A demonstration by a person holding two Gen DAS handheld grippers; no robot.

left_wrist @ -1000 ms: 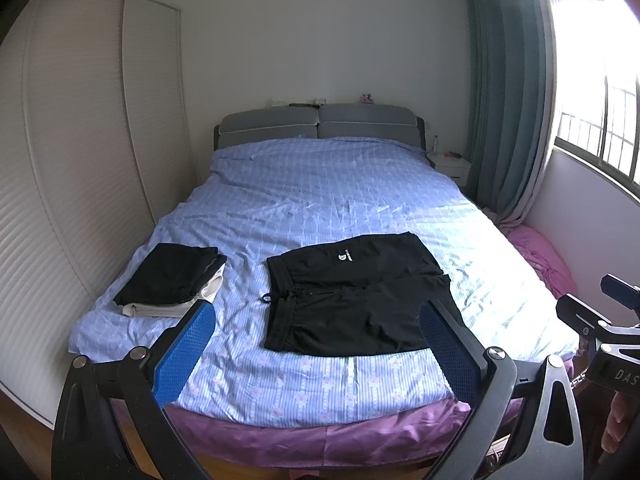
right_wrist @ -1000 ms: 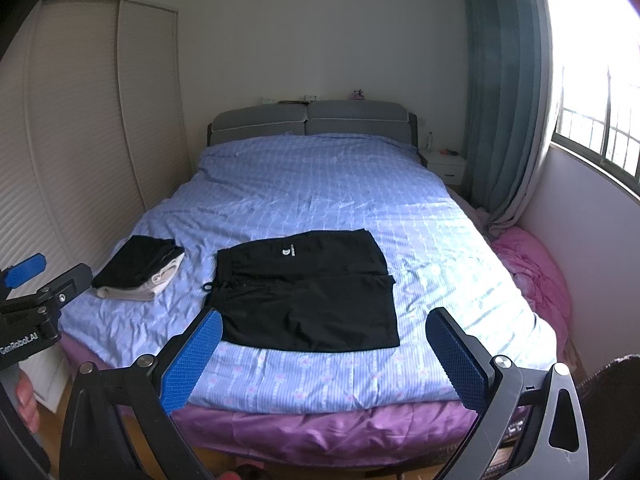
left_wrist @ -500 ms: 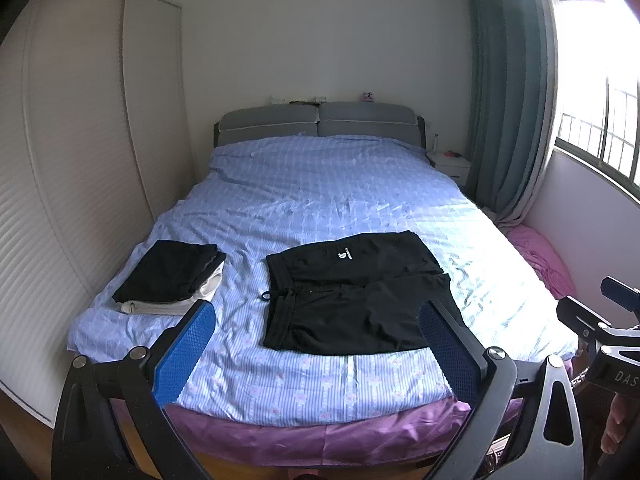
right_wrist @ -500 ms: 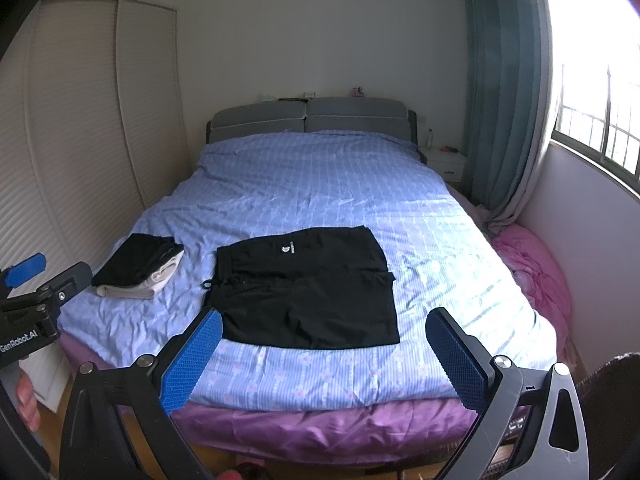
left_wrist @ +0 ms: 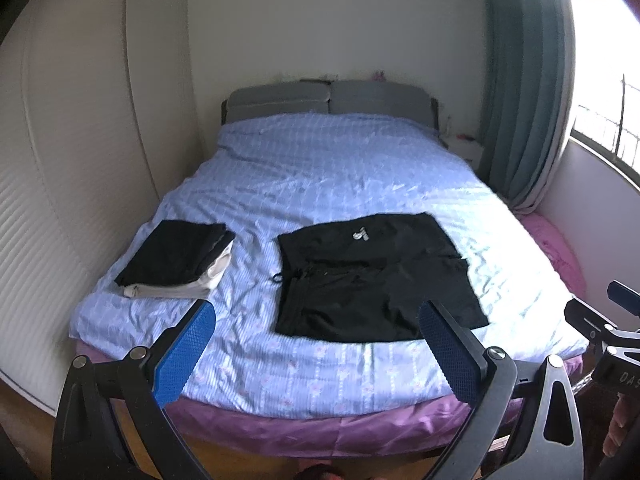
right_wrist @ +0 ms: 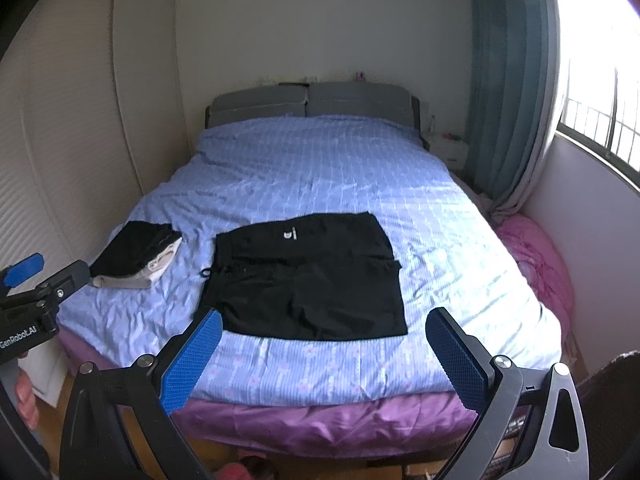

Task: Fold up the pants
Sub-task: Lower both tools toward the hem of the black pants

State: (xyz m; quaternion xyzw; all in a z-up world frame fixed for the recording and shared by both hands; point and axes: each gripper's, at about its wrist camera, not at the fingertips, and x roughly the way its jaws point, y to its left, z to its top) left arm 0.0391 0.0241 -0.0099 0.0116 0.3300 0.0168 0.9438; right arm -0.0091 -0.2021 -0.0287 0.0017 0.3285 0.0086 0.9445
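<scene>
Wardrobe: pale slatted doors (left_wrist: 60, 184) run along the left wall, beside the bed.
Folded pile: a dark garment on top of a light one (left_wrist: 176, 260) lies on the left part of the bed, near its foot and well apart from the pants; in the right wrist view it shows at (right_wrist: 136, 254).
Left tongs: the left tongs (left_wrist: 316, 344) hang above the foot edge of the bed, blue pads spread wide, nothing between them; from the right wrist view only their outer side shows at the left border, so the gap cannot be judged there.
Bed: a blue patterned sheet (left_wrist: 340, 176) covers it, wrinkled, with a purple layer showing under the near edge; grey headboard cushions (left_wrist: 328, 98) stand at the far end.
Pants: black pants (left_wrist: 372, 276) lie flat on the sheet near the foot of the bed, roughly in the middle, already doubled over, waistband and drawstring loop toward the left, a small white logo on the upper layer; seen also at (right_wrist: 304, 276).
Right tongs: the right tongs (right_wrist: 324, 354) are held over the foot edge, pads spread wide and gripping nothing, apart from the pants.
Pink bedding: a pink bundle (right_wrist: 536, 256) sits between the bed's right side and the wall.
Curtain: a teal curtain (right_wrist: 508, 88) hangs by the bright window on the right.
</scene>
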